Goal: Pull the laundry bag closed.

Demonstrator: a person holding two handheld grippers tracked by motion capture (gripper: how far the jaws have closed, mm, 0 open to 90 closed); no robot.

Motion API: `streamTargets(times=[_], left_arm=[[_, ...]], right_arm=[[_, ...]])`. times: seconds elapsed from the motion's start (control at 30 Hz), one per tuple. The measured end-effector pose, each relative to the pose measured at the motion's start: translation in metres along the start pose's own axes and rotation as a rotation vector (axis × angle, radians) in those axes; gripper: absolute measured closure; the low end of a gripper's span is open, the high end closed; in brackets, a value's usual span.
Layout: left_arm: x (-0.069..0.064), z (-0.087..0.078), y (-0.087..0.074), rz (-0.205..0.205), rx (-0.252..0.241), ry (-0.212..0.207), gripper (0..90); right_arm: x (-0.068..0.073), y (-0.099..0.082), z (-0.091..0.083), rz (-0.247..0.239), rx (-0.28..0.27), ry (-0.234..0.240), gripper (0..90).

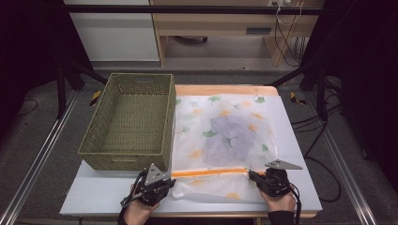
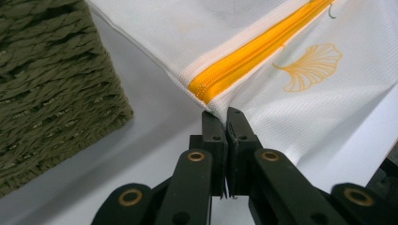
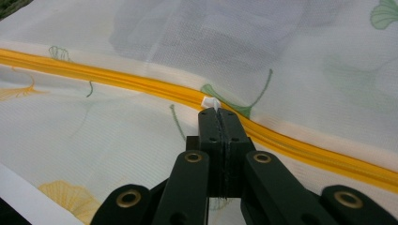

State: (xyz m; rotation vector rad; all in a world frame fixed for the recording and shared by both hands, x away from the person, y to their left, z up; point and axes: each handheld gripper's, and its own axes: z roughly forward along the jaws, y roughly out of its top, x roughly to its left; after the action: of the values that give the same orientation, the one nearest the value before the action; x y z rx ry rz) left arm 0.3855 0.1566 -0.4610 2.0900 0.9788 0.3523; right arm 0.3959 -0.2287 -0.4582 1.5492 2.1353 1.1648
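A white mesh bag [image 1: 220, 112] printed with green and orange leaves lies flat on the table, and a grey garment [image 1: 230, 138] shows through it. An orange zipper [image 1: 211, 172] runs along its near side. My left gripper [image 1: 170, 180] is shut on the bag's corner [image 2: 218, 108] just past the zipper's end [image 2: 206, 89], jaws pressed together on the fabric [image 2: 226, 115]. My right gripper [image 1: 251, 174] is shut on the small white zipper pull [image 3: 210, 101], which sits on the zipper [image 3: 117, 77] toward its right end.
A green woven basket [image 1: 123, 159] stands at the bag's left, close to the left gripper; its wall [image 2: 47, 84] fills the left of that gripper's view. The white tabletop [image 1: 103, 192] has bare room near its front left. Beyond the table are a floor, cables and a wooden desk.
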Motion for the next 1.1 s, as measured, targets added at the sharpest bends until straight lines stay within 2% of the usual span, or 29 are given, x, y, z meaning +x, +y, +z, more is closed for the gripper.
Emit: streamTargets(times=[0.47,0.67,0.77,1.1], left_arm=[[0.001,0.001,-0.001,0.001,0.006,0.002,87.0],[0.0,0.002,-0.001,0.004,0.012,0.001,86.9],[0.0,0.002,-0.001,0.005,0.013,0.002,86.9],[0.001,0.005,-0.002,0.0,0.029,0.0,86.9]], right_arm=[[-0.021,-0.005,-0.013,0.036,-0.014,-0.064,89.8],[-0.031,-0.008,-0.021,0.075,-0.022,-0.083,89.8],[-0.035,-0.009,-0.023,0.07,-0.025,-0.098,89.8],[-0.054,-0.015,-0.034,0.122,-0.034,-0.145,89.9]])
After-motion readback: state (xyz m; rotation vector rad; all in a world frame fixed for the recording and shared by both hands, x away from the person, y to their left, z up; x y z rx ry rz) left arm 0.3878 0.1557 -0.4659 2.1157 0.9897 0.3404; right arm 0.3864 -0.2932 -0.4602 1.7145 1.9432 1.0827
